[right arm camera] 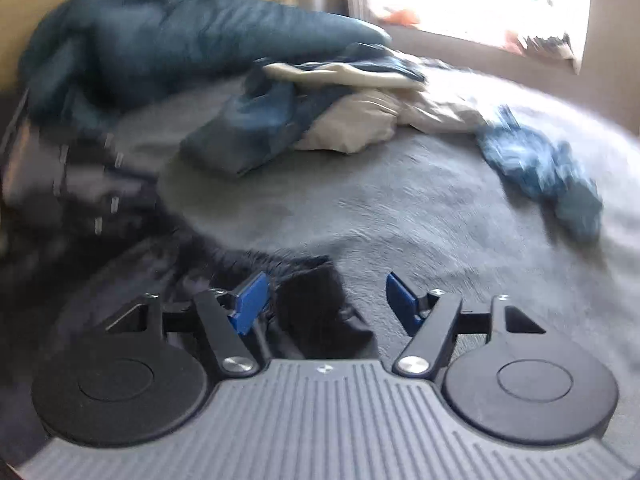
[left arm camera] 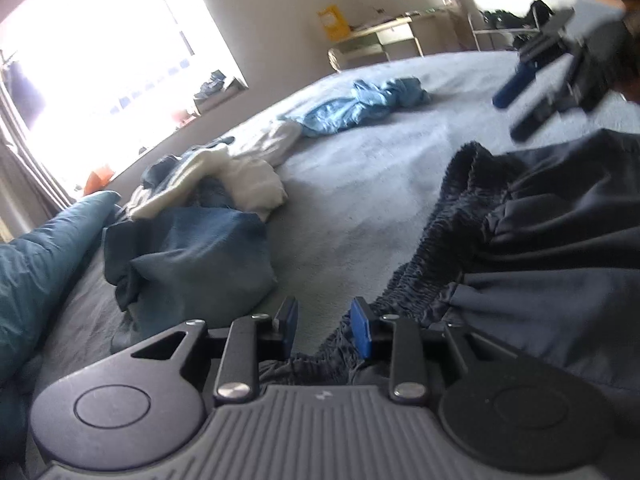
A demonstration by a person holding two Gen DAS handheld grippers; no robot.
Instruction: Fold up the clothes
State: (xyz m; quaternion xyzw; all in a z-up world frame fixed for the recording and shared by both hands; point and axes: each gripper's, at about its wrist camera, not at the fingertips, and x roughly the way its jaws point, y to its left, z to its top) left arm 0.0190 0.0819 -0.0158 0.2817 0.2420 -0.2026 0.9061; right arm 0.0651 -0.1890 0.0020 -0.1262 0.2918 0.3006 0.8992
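Two grippers work low over a bed (left arm camera: 360, 208) covered with a grey sheet. Starting at the left, the left gripper (left arm camera: 326, 330) is held close above the sheet and points across the bed toward the far wall. Left of it and a little ahead lies a pile of clothes (left arm camera: 192, 240), blue and cream pieces together, and beyond that pile is a rolled teal duvet (left arm camera: 44, 248). Straight ahead of this gripper the sheet is bare and open up to a crumpled light blue garment (left arm camera: 360, 104), which lies well apart from it. The fingers (left arm camera: 362, 330) of the left gripper are parted, and the gathered elastic waistband of the dark shorts (left arm camera: 560, 240) runs between them; neither blue pad clearly presses on it. The shorts spread out to the right of this gripper, bunched and partly raised.

In the right wrist view the right gripper (right arm camera: 324, 304) also stays low, with its fingers spread wide apart. A dark fold of the shorts (right arm camera: 320, 312) lies in the gap between them, nearer to the left blue pad, and I cannot tell if it touches. Ahead and to the right of this gripper the grey sheet is free. This view is blurred. In the left wrist view the right gripper (left arm camera: 516, 114) appears above the shorts, at the upper right, blurred too
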